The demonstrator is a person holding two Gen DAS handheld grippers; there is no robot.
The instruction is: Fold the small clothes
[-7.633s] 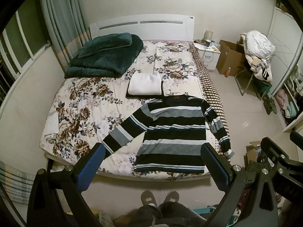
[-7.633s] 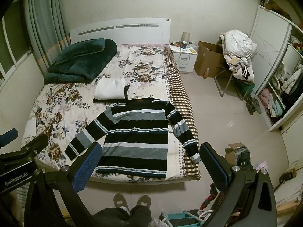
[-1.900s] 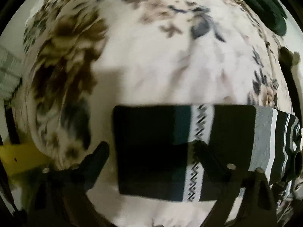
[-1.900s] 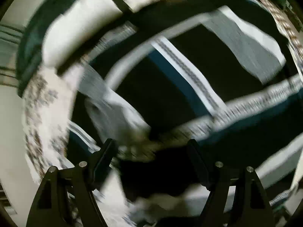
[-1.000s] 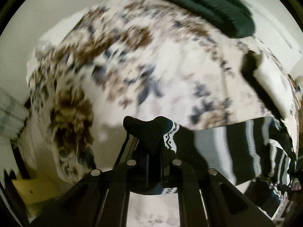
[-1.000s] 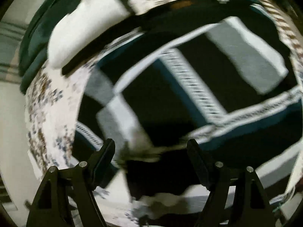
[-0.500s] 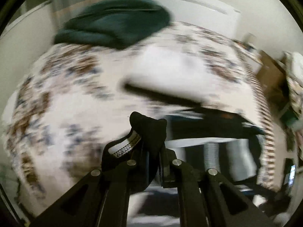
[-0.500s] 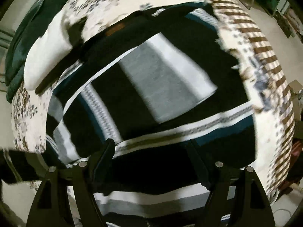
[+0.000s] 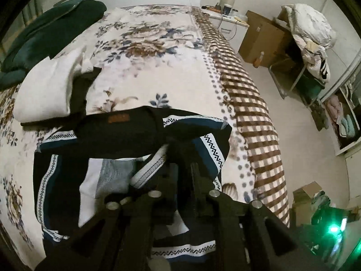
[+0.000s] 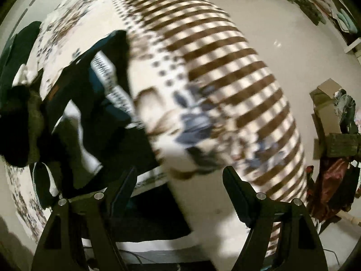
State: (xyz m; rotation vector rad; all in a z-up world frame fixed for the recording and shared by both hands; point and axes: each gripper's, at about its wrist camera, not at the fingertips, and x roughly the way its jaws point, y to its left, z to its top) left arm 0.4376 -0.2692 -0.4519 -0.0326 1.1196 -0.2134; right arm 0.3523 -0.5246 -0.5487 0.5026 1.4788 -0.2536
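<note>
One black, grey and white striped knit sweater (image 9: 126,149) lies on the near half of the bed, close to its right edge. Collar end with a small brown label points toward the headboard; hem toward the foot. Long axis of the body runs head-to-foot along the bed. One sleeve is drawn across the chest toward the sweater's right side, its zigzag-banded cuff lifted off the body.

Left tongs (image 9: 180,153): closed on that sleeve cuff, dark fabric bunched between the tips, held above the sweater's right shoulder area.

Right tongs (image 10: 180,180): spread wide, nothing between them, poised over the bed's right edge just beside the sweater (image 10: 99,103). This view is motion-blurred; the sweater shows only as a dark mass at left.

Under it, one cream bedspread with brown and blue flowers (image 9: 158,56), with a brown-and-cream checked border (image 9: 248,103) down the right side.

Beyond the collar, touching it or nearly so: one folded white garment (image 9: 45,90) resting on one folded black garment (image 9: 81,90). Two folded pieces in that stack.

Near the headboard at left: one dark green folded blanket (image 9: 45,33).

Off the bed, to the right: one white nightstand (image 9: 230,24), one brown cardboard box (image 9: 261,38) on the floor, one chair heaped with white bedding (image 9: 311,33).
</note>
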